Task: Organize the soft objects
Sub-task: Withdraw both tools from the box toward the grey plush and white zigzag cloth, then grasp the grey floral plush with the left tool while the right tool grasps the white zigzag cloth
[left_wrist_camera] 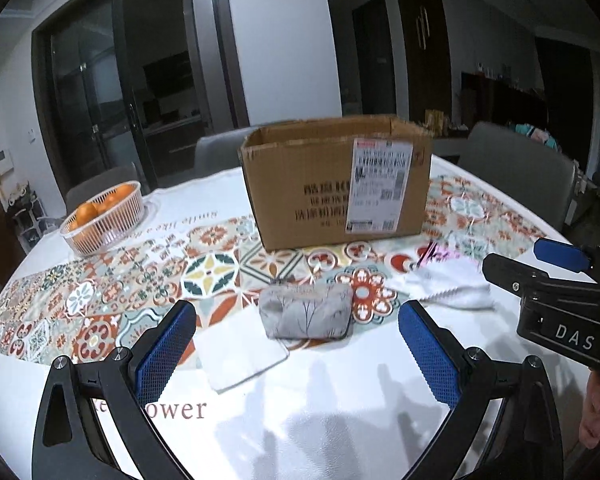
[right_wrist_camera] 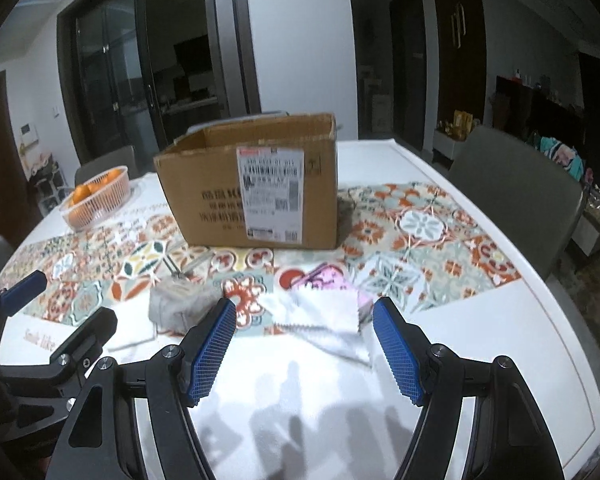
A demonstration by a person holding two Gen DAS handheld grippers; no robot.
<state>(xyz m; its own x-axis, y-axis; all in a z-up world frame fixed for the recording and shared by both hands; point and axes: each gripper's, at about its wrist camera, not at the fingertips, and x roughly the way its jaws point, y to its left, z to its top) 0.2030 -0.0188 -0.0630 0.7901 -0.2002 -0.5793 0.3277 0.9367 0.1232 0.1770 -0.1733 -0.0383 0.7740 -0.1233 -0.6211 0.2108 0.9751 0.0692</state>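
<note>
Our left claw (left_wrist_camera: pixel 296 344) and right claw (right_wrist_camera: pixel 304 344) both hang with fingers spread, holding nothing, over a white table (left_wrist_camera: pixel 320 420) with a patterned runner, grey chairs around it. Ahead of our left claw lies a grey tree-printed pouch (left_wrist_camera: pixel 305 316); white cloths (right_wrist_camera: pixel 328 316) lie before the right, a cardboard box (left_wrist_camera: pixel 336 184) behind.
</note>
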